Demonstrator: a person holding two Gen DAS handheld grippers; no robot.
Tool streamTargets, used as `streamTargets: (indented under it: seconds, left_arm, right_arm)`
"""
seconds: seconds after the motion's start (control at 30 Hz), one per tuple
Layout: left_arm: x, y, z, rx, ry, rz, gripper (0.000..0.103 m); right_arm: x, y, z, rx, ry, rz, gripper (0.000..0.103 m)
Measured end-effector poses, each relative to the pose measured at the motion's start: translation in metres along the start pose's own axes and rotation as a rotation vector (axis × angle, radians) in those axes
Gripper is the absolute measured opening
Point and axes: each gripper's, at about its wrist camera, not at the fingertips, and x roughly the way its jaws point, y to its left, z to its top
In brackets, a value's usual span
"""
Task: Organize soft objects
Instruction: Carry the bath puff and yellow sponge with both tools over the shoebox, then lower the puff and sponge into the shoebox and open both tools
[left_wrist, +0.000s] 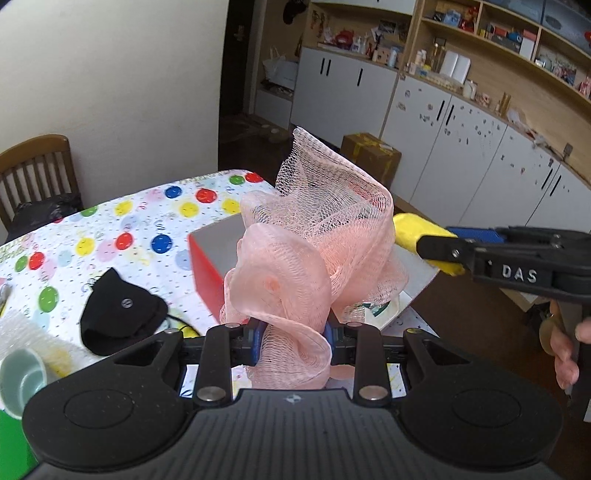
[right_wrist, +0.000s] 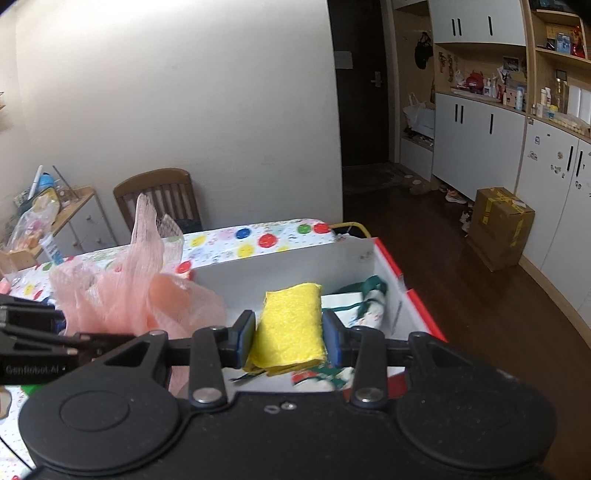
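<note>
left tongs (left_wrist: 295, 341) clenched on pink mesh pouf (left_wrist: 314, 243), right tongs (right_wrist: 288, 338) gripping yellow sponge (right_wrist: 290, 325); i carry both over the box (right_wrist: 388, 258) to drop

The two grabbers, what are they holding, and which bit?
The left gripper squeezes the pink mesh bath pouf by its bottom folds. The right gripper pinches the folded yellow cloth across its lower sides.

Left hand-held gripper (left_wrist: 295, 338), right hand-held gripper (right_wrist: 288, 338): both clamped, angled down.
</note>
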Motion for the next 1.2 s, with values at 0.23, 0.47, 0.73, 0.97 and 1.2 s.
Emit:
streamTargets:
  seconds: [0.23,0.47,0.73,0.97,1.2]
  left_arm:
    - [0.045,-0.022,0.017,0.029,0.069,0.029,0.029]
    - [0.091,-0.035,0.020,0.046,0.157,0.070,0.029]
    - [0.130,-0.040,0.019,0.041,0.217,0.098,0.029]
    - [0.154,-0.038,0.017,0.023,0.275,0.121,0.029]
    - [0.170,-0.037,0.013,0.016,0.327,0.130,0.029]
  right_arm:
    - [0.034,-0.028,0.010,-0.007,0.031,-0.011,0.038]
    - [0.072,-0.045,0.012,0.000,0.088,-0.001,0.038]
    - [0.114,-0.058,0.012,-0.015,0.146,0.009,0.038]
    - [0.137,-0.066,0.005,-0.023,0.198,0.021,0.038]
    - [0.152,-0.066,-0.005,-0.048,0.252,0.028,0.038]
